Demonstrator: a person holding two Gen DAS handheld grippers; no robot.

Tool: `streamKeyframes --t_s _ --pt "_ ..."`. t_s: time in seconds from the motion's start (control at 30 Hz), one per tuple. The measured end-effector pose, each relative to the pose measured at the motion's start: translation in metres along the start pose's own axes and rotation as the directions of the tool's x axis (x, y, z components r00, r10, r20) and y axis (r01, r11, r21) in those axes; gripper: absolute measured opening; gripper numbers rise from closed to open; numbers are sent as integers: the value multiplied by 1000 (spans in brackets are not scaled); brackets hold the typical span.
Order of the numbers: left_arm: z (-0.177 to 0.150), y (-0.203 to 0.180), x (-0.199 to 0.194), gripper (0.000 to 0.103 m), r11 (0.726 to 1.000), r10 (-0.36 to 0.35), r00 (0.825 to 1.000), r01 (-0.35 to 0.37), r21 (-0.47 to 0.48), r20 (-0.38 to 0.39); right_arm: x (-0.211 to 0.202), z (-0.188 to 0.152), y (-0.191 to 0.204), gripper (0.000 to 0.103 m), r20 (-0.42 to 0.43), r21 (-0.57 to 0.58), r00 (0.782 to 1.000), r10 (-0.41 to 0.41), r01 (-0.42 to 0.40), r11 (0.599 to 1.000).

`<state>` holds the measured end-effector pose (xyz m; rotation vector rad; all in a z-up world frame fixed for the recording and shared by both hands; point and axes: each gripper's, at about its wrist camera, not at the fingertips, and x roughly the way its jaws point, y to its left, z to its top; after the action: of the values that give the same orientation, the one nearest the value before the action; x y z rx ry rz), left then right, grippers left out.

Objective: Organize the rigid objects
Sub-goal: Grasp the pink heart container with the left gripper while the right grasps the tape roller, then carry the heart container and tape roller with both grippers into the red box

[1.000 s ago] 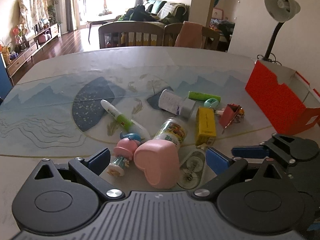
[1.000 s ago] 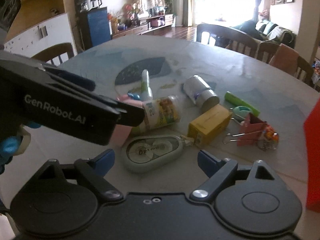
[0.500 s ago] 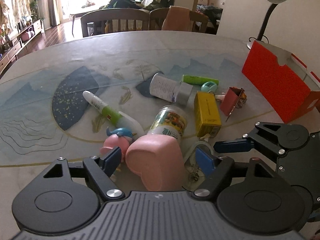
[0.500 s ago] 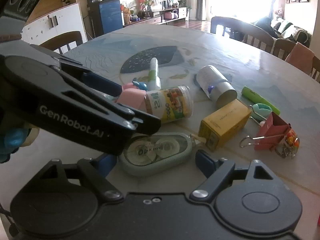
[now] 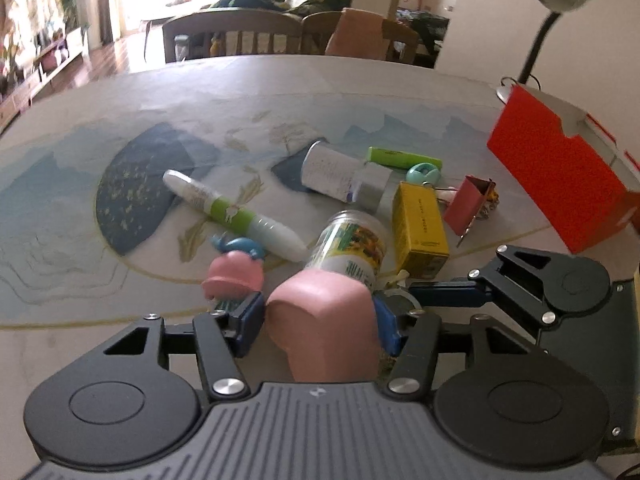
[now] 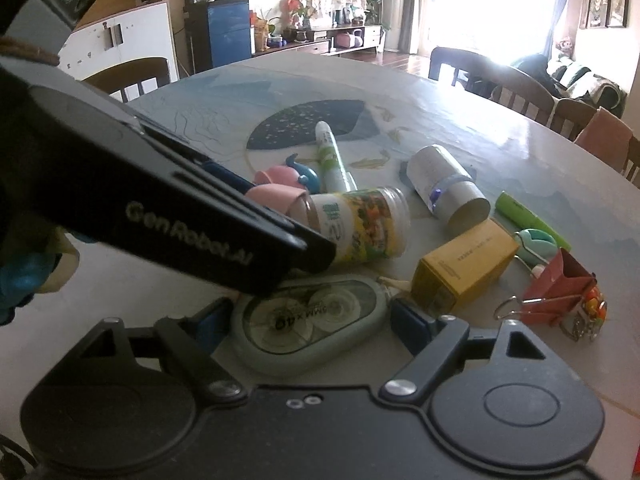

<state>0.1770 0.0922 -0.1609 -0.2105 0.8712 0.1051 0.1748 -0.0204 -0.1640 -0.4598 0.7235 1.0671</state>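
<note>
— Round dining table under a pale cover printed with blue hills (image 5: 280, 92), clutter bunched on our near side. What is different from a second ago?

— Our left gripper (image 5: 318, 316) has sunk over the pink heart-shaped rigid case (image 5: 324, 348). Its jaws stood wide then. Now they are closing, the case is between them, and the blue pads (image 5: 250, 320) look to be meeting both flanks.

— So we count that as a grip?

— Just taken, we judge; the case lies on the table, not yet lifted. Our right gripper (image 6: 312, 320) has come lower too and stands released around the pale green oval correction-tape dispenser (image 6: 316, 328), with a sliver of table showing beside each pad.

— Which means for the sorting?

— Two picks are set up at once. The open red cardboard box (image 5: 560, 184) at the table's far right is our likely drop, though that is a guess.

— How does the case point?

— Its rounded end faces away from us, against the clear plastic jar with the colourful label (image 5: 352, 244); the narrower end runs back under the gripper body. So its long axis lies along the fingers, and we squeeze across the short width.

— And the dispenser?

— Flat, long axis across the right jaw gap, nose toward the yellow cardboard carton (image 6: 464, 268).
</note>
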Motion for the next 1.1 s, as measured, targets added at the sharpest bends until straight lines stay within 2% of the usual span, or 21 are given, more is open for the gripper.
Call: streamKeyframes --t_s 0.27,0.47,0.53,0.57,0.6,0.67,0.77,0.87,0.93,1.0,1.1 --pt "-7 1 -9 56 999 15 1000 -15 -29 -3 -9 -6 10 84 5 -17 1000 -27 27 999" --pt "-16 0 -28 55 999 6 1000 -6 -37 4 -25 -14 12 84 4 22 999 -41 41 999" --pt "-19 2 -37 48 999 -14 1000 15 -48 17 -32 -17 14 84 6 32 999 -47 46 998" --pt "-19 3 -41 36 998 -26 999 28 -52 25 -35 -20 15 84 6 37 999 -51 51 998" --pt "-19 2 -45 29 999 -25 999 27 -46 30 -38 -21 17 84 5 44 999 -54 54 998" --pt "-21 0 -46 22 1000 -9 1000 9 -17 14 -43 -26 18 84 0 67 998 -60 60 996" --pt "-29 0 -47 20 1000 3 1000 -3 -11 -12 -53 -32 19 84 2 98 997 -83 82 992" --pt "-37 0 -56 17 999 32 999 -32 -10 -2 -68 -37 22 84 14 131 995 -103 100 986" --pt "-40 3 -64 17 1000 22 1000 -21 -23 5 -80 -38 22 84 21 151 993 -115 110 982" --pt "-43 4 -73 10 999 20 1000 -20 -25 8 -94 -40 24 84 33 171 991 -129 121 978" --pt "-45 3 -88 10 1000 7 1000 -7 -22 16 -116 -40 30 84 50 195 986 -157 144 970"
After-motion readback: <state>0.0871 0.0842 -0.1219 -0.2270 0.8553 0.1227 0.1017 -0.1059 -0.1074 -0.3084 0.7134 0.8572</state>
